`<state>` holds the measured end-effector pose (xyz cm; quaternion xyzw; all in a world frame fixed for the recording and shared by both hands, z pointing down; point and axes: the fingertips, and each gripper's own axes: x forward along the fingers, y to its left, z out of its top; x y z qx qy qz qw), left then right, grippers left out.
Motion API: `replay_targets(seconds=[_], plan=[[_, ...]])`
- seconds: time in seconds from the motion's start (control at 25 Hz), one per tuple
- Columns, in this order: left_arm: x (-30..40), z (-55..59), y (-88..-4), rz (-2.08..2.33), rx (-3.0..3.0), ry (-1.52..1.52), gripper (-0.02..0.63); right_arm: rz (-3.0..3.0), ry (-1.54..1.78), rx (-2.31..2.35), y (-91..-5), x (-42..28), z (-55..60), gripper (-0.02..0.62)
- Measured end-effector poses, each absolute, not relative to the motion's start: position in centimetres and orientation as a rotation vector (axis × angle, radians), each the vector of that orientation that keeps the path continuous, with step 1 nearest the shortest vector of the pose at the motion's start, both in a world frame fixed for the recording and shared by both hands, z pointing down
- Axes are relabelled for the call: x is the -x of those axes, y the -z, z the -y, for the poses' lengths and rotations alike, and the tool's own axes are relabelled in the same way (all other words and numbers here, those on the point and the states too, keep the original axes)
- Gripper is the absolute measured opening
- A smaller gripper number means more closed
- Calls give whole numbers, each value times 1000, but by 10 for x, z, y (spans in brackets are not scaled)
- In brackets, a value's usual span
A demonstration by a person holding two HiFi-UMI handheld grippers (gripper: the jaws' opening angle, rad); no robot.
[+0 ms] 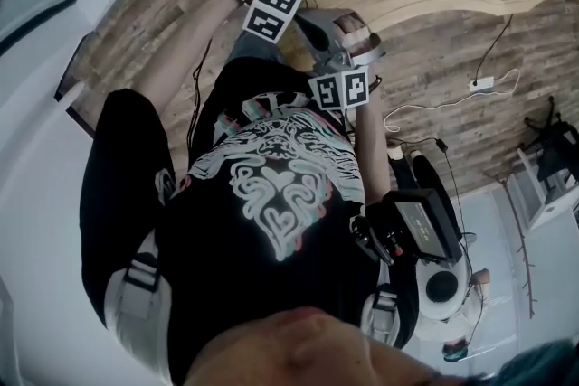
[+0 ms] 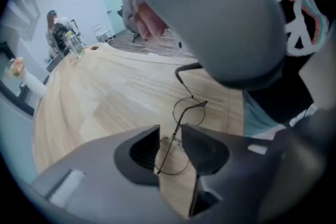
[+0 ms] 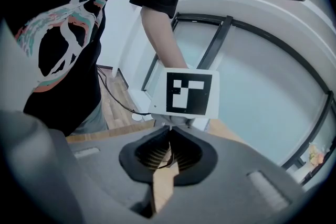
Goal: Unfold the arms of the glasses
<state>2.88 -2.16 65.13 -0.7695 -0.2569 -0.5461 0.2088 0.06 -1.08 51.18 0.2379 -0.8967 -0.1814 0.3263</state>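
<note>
Left gripper view looks steeply down on a pale wooden table, with the thin wire glasses right in front of the camera. The left gripper has its claw spread wide. One round lens sits in the gap, but neither pad touches the frame. One arm of the glasses runs up and away from the lenses, while a straight wire crossing them looks like the other arm, not yet unfolded.

In the right gripper view, the right gripper has its claw pressed almost together on a thin dark wire. This is most likely the tip of that raised arm, held to steady the glasses. I cannot tell whether the frame rests on the table or hangs above it. The spread left claw seems placed to take the front.
</note>
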Motion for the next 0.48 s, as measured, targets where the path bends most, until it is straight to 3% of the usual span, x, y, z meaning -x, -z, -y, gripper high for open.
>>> replay_targets(seconds=[0.4, 0.48], plan=[[-31, 9, -657, 864, 2056, 1508, 72, 2346, 467, -657, -513, -7, 11, 14], [-32, 8, -657, 867, 2055, 1498, 17, 2349, 461, -669, -512, -8, 12, 14]])
